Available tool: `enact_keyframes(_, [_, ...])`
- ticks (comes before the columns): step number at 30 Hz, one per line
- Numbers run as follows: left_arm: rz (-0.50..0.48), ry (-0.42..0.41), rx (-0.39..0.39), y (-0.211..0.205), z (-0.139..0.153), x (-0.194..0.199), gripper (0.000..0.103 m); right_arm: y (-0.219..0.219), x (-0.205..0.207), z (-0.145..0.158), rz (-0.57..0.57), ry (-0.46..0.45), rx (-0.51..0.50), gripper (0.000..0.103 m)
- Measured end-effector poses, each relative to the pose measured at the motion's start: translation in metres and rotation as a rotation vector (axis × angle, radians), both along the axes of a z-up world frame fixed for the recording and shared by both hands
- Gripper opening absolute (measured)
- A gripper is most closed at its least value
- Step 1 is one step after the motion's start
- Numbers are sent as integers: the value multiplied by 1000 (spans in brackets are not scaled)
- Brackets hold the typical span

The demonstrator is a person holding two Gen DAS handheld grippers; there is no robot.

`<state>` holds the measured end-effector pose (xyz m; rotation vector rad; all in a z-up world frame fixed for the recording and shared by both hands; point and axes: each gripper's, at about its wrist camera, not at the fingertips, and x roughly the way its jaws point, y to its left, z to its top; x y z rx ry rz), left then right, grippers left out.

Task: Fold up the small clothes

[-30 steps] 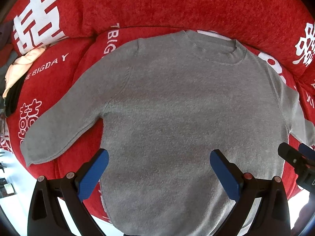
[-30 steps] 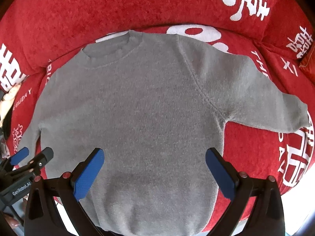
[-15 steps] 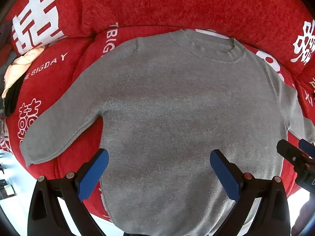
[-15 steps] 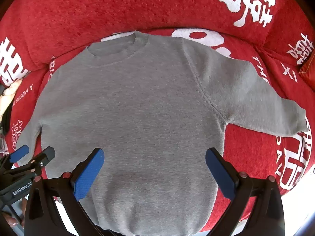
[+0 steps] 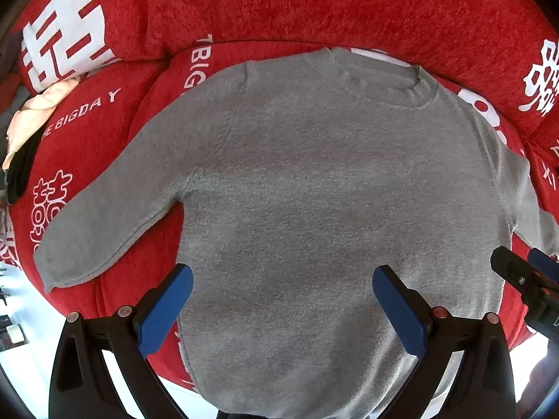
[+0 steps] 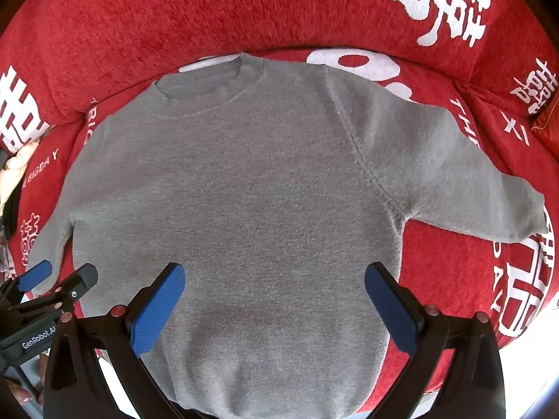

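Note:
A small grey sweater lies flat, face up, on a red sofa seat, neck toward the backrest and both sleeves spread out; it also shows in the right wrist view. My left gripper is open and empty above the sweater's lower body, toward its left side. My right gripper is open and empty above the lower body, toward its right side. Each gripper shows at the edge of the other's view: the right gripper and the left gripper. The hem hangs over the seat's front edge.
The red sofa cover has white lettering; its backrest rises behind the collar. A peach and black pile of clothes lies at the far left of the seat. A pale floor shows below the seat's front edge.
Both grippers have drifted slightly to the left over the sweater, so it sits a little further right in each view. The sweater has not moved and both grippers stay open.

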<state>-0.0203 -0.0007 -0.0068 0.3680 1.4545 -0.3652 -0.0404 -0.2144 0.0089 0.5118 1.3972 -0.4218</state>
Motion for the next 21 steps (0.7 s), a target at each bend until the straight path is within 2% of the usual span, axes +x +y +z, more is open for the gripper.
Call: enact_keyframes(21, [-2,6,6,-2,-2,2,103,-2,0,-3,-13,1,19,103])
